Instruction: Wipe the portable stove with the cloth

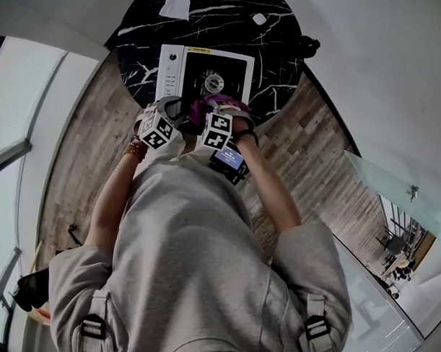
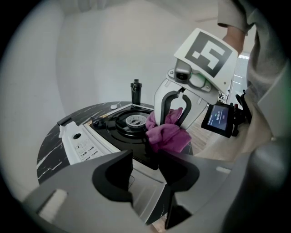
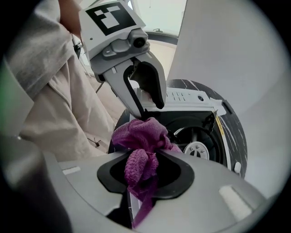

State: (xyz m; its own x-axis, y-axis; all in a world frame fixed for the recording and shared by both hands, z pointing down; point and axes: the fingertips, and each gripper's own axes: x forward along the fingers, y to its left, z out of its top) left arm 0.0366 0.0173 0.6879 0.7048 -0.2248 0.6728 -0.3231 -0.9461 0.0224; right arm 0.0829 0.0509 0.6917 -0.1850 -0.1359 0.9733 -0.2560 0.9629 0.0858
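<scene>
The cloth (image 3: 138, 134) is a purple, fuzzy rag, and it looks soft, light and limp. It is bunched into a wad, and the right gripper (image 2: 172, 124) is clamped on that wad, with a loose tail hanging below the jaws. It sits at the near edge of the portable stove (image 1: 235, 71), on or just above the black top beside the burner (image 1: 214, 83) — I cannot tell whether it touches. A grip on the thick middle of the bunch seems best, since a thin corner would probably slip out under rubbing. The stove itself looks rigid and smooth, and perhaps light enough to slide when pushed. The left gripper (image 2: 145, 170) hovers near the stove's white control panel (image 1: 170, 69) — jaws apart, nothing between them.
</scene>
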